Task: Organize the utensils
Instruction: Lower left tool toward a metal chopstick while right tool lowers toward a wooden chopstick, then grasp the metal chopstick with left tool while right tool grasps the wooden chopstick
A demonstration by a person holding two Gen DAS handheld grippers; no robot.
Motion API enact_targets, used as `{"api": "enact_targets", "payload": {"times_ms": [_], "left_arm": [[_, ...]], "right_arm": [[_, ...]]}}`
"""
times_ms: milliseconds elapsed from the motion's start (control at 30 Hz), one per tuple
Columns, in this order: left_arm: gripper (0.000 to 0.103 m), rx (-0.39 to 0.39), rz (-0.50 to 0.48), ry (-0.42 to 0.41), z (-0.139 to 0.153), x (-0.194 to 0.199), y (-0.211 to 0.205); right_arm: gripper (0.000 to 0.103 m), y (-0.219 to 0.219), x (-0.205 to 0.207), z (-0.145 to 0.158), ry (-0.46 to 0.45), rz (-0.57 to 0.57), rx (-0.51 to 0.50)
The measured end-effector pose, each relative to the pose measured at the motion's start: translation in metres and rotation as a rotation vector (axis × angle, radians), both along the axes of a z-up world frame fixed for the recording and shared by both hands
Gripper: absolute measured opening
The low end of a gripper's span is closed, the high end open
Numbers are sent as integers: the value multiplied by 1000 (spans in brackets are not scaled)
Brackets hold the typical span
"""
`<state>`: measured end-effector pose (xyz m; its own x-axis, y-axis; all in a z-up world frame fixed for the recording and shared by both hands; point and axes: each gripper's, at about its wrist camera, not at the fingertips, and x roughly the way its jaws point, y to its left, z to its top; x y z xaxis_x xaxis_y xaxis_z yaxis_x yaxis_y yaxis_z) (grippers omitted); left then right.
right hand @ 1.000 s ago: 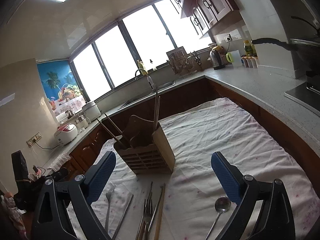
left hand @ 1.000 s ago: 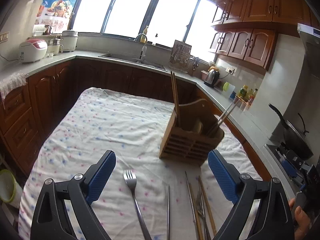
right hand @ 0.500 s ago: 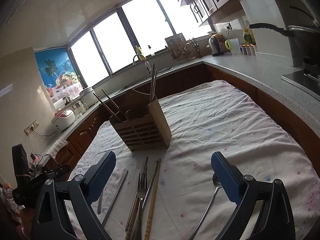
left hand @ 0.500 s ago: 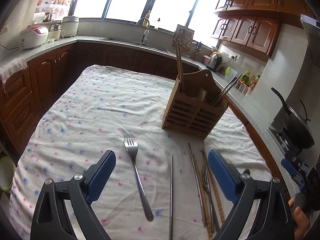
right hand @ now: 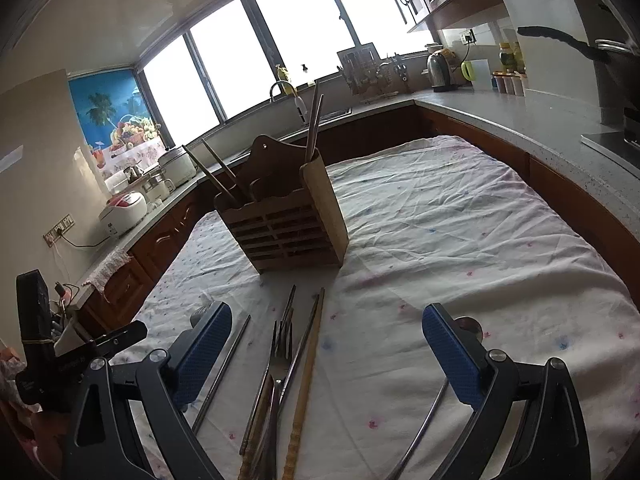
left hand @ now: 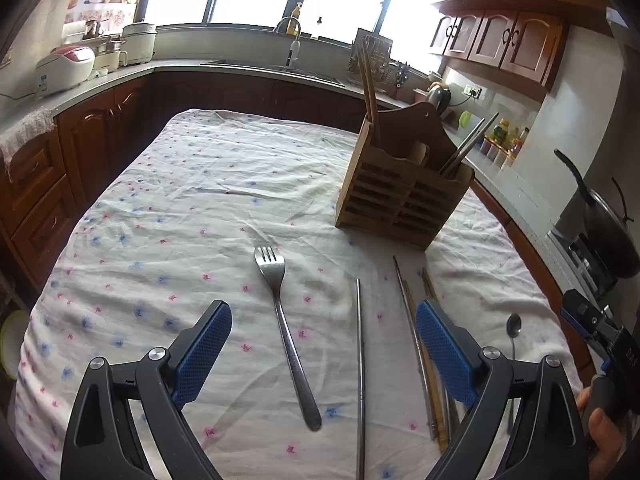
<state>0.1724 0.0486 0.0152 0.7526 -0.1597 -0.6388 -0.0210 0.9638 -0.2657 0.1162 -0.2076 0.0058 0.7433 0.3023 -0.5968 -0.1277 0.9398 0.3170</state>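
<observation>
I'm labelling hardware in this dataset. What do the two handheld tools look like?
Both match: the left tool and right tool each have two black plastic fingers with triangular cut-outs and silver pivot bolts, tipped with blue textured pads. No cables or sleeves show on them.

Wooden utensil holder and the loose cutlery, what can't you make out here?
- Wooden slatted utensil holder: compartment contents, walls hide them in both views.
- Mixed pile of chopsticks and a fork: count unclear, overlapping, cut by the bottom edge.
- Steel spoon: bowl hidden by right claw.
</observation>
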Motion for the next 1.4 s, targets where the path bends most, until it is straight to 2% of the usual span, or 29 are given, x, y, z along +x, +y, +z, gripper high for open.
{"api": "enact_targets", "payload": {"times_ms": [167,233,267,300,400,500,533,667,1100,1400], "left_arm": [[93,42,-26,25,-5,12,-8],[91,60,-42,35,-8,18,-13],[90,65,-46,39,-9,21,-15],[86,68,-56,47,-11,25,-17],[69,66,-87,80,-16,37,-22],[54,59,-114,113,-22,51,-26],[49,54,-121,121,-24,54,-26],[45,48,-142,154,-32,70,-28],[30,63,-196,269,-68,116,-40],[28,95,-223,271,-77,133,-50]], "right_arm": [[96,5,12,-7,27,20,-15],[87,8,17,-11,40,34,-16],[78,9,21,-14,54,43,-19],[69,11,24,-17,69,48,-22],[54,17,35,-28,123,70,-26],[41,24,46,-38,168,92,-31],[40,26,49,-42,181,98,-32],[30,36,64,-53,223,124,-45],[12,55,97,-79,314,166,-145],[11,62,107,-85,328,190,-181]]}}
